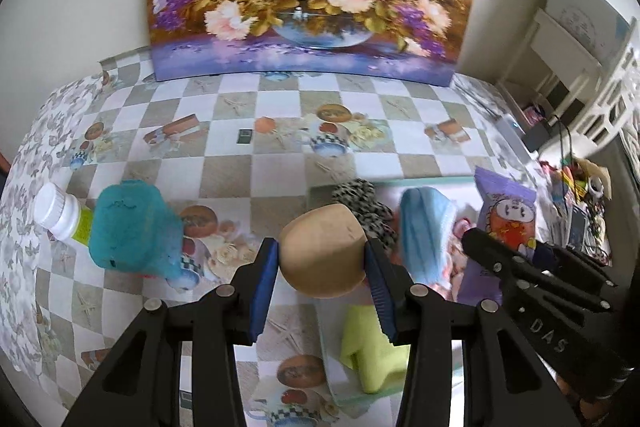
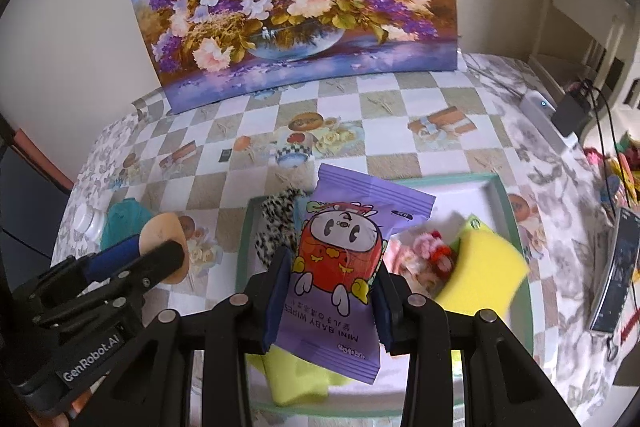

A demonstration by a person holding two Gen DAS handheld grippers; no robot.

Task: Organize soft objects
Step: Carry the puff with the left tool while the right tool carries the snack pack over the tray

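left gripper (image 1: 322, 261): we pinch a tan sponge (image 1: 324, 255) | right gripper (image 2: 330, 291): we pinch a wipes pack (image 2: 340, 267) | only right view shows yellow sponge (image 2: 484, 267) in tray (image 2: 516, 227)

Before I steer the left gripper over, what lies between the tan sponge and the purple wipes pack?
In the left wrist view, a leopard-print cloth and a blue face mask lie between the tan sponge and the wipes pack.
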